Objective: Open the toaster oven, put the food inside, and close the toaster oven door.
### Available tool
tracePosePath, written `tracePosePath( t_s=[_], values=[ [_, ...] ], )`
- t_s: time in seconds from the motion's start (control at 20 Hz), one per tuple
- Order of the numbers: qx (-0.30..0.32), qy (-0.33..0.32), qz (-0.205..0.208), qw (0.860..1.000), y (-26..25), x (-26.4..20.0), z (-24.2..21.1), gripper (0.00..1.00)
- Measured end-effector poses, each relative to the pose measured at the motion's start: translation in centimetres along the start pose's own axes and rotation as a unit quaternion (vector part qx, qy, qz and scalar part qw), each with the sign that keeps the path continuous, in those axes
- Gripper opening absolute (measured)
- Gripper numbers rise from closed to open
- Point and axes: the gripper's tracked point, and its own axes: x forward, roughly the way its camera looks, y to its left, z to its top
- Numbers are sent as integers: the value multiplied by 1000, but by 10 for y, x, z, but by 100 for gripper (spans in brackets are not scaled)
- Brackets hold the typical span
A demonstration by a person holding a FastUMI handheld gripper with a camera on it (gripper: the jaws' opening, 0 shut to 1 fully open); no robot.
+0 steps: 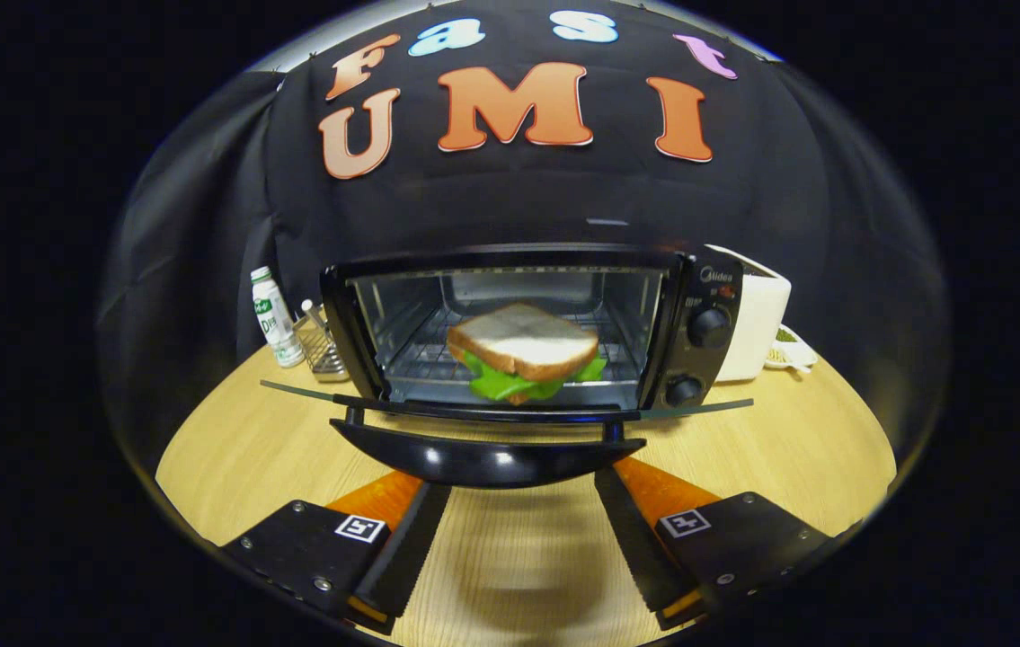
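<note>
A black toaster oven (698,296) stands on the wooden table (231,449) with its glass door (510,412) folded down flat toward me. On the wire rack inside lies a sandwich (523,350) of white bread with green lettuce. The door's curved black handle (487,460) sits just ahead of my fingertips and partly covers them. My gripper (518,490) is open, nothing between its fingers, and its tips reach under the handle without pressing on it.
Left of the oven stand a small white bottle (274,316) and a wire holder (323,346). A white appliance (757,323) and a small dish (793,352) sit to its right. Bare table lies between my fingers.
</note>
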Motion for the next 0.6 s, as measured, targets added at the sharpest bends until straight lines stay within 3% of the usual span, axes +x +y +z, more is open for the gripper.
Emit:
tracePosePath(
  t_s=[0.4,0.6],
  values=[
    [-9,-59,-20,998,-4,16,66,97],
    [-1,-130,-7,991,2,2,115,97]
  ],
)
